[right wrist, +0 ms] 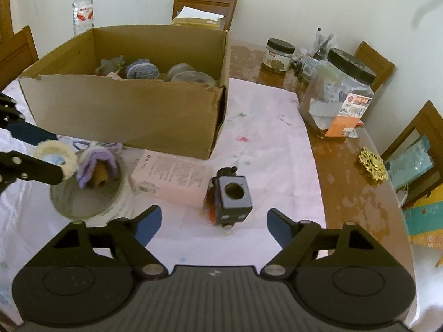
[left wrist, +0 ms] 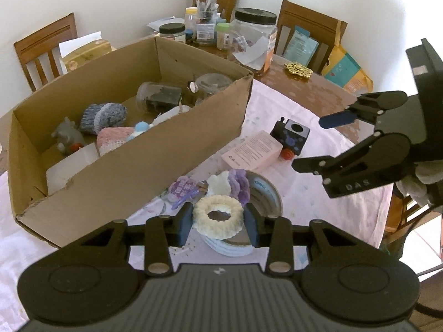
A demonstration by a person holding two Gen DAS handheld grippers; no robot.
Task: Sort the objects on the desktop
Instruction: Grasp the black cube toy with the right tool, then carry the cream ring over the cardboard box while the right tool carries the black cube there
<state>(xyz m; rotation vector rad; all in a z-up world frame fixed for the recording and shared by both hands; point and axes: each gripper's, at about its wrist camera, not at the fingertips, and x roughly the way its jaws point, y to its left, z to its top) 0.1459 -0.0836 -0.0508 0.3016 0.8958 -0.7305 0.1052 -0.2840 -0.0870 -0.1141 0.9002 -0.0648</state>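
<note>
Item, held: cream crocheted yarn ring (left wrist: 218,215), clamped between the pads of the left gripper (left wrist: 218,222), raised just above a grey tape roll (left wrist: 263,193) that reads "deli" on its inner core. Beside it on the roll: a purple-and-white knitted flower (left wrist: 235,184).

Item, pending: small grey cube-shaped toy train with a round hole on top (right wrist: 231,196), standing on the pale pink floral tablecloth (right wrist: 263,144), touching a pink rectangular carton with fine print (right wrist: 171,178); the print is too small to read. The right gripper (right wrist: 211,225) hangs just short of the toy, jaws wide with nothing between them.

Receptacle: open brown cardboard box (left wrist: 155,149), already holding knitted pieces, a grey figurine and glass jars.

Step in hand, by judgement: ring lifted, awaiting transfer; toy being approached. Next calls for carrying the ring up over the near box wall before release, and for advancing the right jaws to straddle the toy squarely.

Other writing: "DAS" on the right gripper's finger link; the label on the large clear jar with a black lid (right wrist: 337,94) is illegible.
</note>
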